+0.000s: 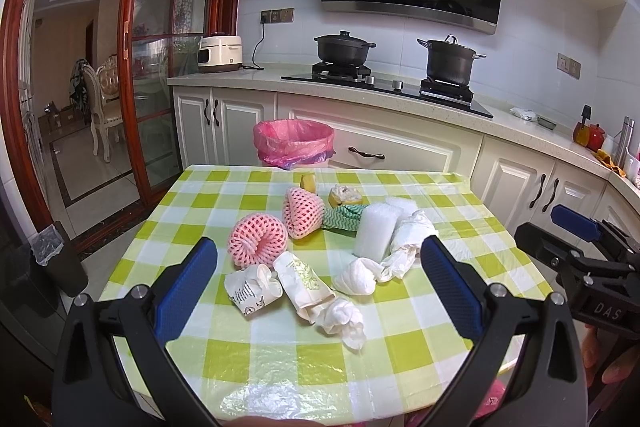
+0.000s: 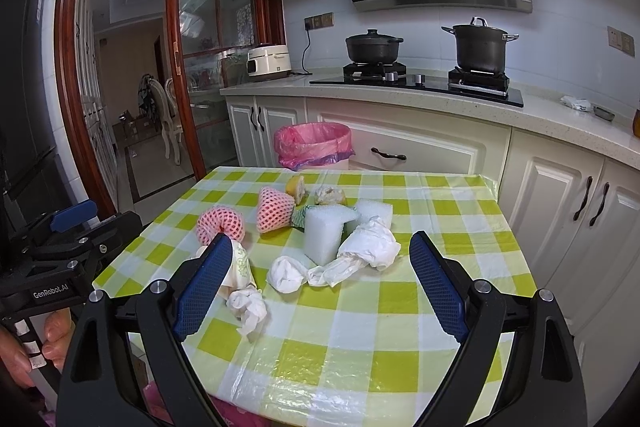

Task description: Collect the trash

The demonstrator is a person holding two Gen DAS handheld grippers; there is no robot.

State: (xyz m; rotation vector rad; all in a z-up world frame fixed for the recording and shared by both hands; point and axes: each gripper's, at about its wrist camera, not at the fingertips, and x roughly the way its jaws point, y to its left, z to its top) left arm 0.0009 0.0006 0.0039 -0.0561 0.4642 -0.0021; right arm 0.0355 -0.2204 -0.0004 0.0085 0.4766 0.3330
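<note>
Trash lies in the middle of the green-checked table (image 1: 224, 195): two pink foam fruit nets (image 1: 258, 241) (image 1: 302, 213), crumpled paper wrappers (image 1: 250, 289) (image 1: 304, 281), white tissue wads (image 1: 356, 277) (image 1: 344, 319), a white foam block (image 1: 374, 233), a white plastic bag (image 1: 412, 233), a green striped cloth (image 1: 340, 217) and fruit peel (image 1: 346, 195). A bin with a pink liner (image 1: 294, 143) stands on the floor beyond the table's far edge. My left gripper (image 1: 320, 271) is open above the near trash. My right gripper (image 2: 320, 263) is open, hovering over the tissues (image 2: 286, 273) and bag (image 2: 370, 245).
White cabinets and a counter (image 1: 240, 77) with a rice cooker (image 1: 219, 53) and two pots (image 1: 344, 47) (image 1: 450, 61) on the hob run behind the table. A dark bin (image 1: 56, 259) stands on the floor at left by the sliding glass door (image 1: 168, 67).
</note>
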